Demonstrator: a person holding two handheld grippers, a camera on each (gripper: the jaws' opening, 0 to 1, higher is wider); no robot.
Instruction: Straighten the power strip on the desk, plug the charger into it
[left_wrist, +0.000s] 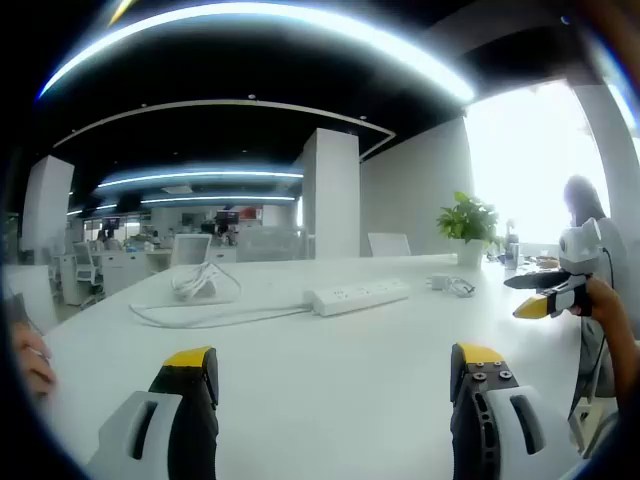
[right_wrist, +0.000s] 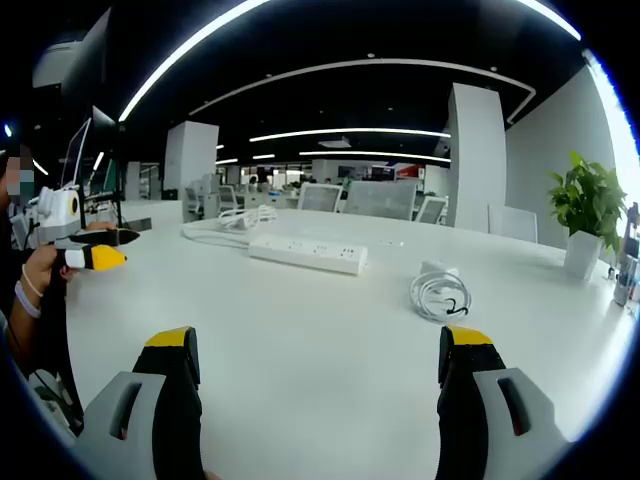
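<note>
Now both grippers are wide open and hold nothing. Far ahead of the left gripper (left_wrist: 335, 385) lies the power strip (left_wrist: 360, 295); beyond the right gripper (right_wrist: 315, 370), the charger (right_wrist: 440, 292), its plug hard to see.

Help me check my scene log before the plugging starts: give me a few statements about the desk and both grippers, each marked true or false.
1. The power strip lies on the white desk with nothing plugged into it. True, as far as both views show.
2. The charger, with its coiled cable, is held in the right gripper. False: it lies on the desk, ahead of that gripper's open, empty jaws.
3. The left gripper has open jaws with nothing between them. True.
4. A potted plant stands on the desk. True.
5. The power strip's own white cable is rolled up on top of it. False: it trails across the desk, away from the strip.
</note>
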